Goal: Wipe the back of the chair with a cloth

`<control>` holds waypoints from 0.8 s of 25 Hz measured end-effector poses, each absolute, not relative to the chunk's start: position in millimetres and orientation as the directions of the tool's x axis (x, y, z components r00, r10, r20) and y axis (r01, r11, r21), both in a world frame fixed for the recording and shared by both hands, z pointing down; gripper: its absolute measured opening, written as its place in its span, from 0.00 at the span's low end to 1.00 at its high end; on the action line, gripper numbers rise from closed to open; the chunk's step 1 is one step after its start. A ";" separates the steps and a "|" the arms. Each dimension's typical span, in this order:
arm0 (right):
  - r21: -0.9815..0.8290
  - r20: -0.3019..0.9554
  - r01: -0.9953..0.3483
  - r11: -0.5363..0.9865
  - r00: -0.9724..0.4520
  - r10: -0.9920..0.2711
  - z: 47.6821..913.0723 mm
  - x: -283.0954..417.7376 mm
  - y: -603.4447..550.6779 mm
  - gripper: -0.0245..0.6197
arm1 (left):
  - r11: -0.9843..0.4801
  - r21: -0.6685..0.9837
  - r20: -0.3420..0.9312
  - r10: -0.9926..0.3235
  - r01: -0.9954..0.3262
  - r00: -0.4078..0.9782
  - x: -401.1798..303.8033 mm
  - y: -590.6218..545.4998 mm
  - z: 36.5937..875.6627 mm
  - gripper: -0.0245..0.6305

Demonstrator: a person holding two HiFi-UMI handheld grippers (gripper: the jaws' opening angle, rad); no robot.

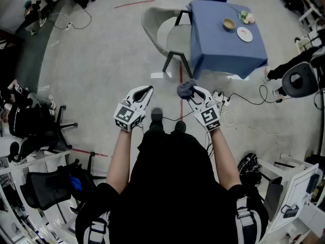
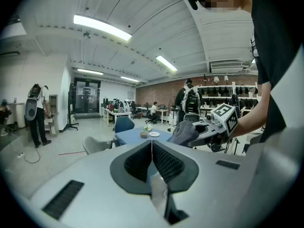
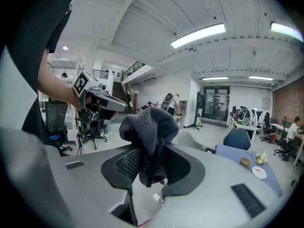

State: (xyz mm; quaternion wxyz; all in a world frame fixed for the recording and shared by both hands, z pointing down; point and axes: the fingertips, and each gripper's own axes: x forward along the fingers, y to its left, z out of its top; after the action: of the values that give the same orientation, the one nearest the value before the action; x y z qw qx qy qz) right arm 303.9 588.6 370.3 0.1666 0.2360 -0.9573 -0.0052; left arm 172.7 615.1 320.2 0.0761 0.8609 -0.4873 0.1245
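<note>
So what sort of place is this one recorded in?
Probably an open-plan robotics lab or workshop, not a home: bare concrete floor with loose cables, rows of desks at the far end, and a lone table under a blue cover staged beside the grey chair.

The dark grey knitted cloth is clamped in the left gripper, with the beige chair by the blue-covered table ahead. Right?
Wrong gripper: the dark grey knitted cloth is clamped in the right gripper, as the right gripper view shows. The left gripper is shut, empty. The beige chair by the blue-covered table is ahead.
</note>
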 end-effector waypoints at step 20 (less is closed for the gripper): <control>0.070 0.345 -0.457 0.887 -0.823 -0.452 370.5 248.4 577.7 0.25 | -0.536 0.048 0.284 -0.802 -0.843 0.525 115.7 601.3 331.2 0.07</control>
State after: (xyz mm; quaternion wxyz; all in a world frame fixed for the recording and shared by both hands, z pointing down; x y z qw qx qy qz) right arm 248.4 577.7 370.5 0.1790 0.2381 -0.9546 0.0079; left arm 115.7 601.3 331.2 0.0898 0.8687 -0.4735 0.1144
